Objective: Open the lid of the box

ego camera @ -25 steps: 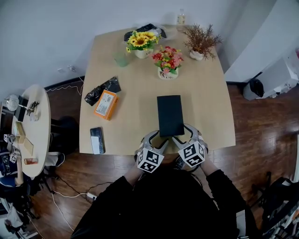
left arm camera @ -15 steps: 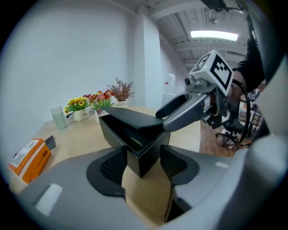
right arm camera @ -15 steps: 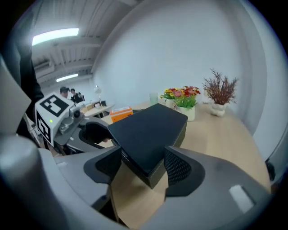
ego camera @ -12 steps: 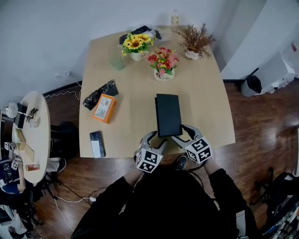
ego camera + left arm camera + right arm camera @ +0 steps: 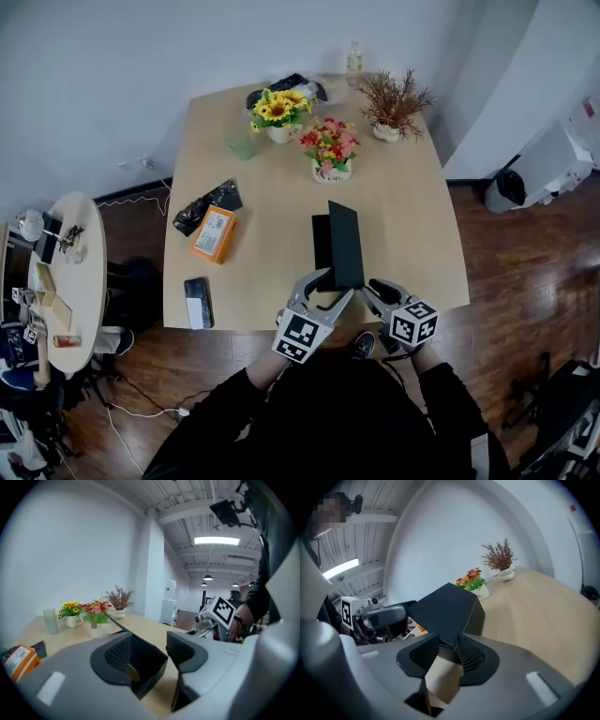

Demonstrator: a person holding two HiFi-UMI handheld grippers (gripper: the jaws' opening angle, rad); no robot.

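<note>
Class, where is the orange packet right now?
Head view: the orange packet lies at the left of the table, between the black bag beyond it and the nearer phone.

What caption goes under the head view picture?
Black box lid tilted up, left gripper and right gripper at its near end.

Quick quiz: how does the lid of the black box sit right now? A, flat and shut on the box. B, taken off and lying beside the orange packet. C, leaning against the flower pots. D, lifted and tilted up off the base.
D: the head view shows the lid raised at a steep tilt, with the base uncovered beneath it on the table.
</note>
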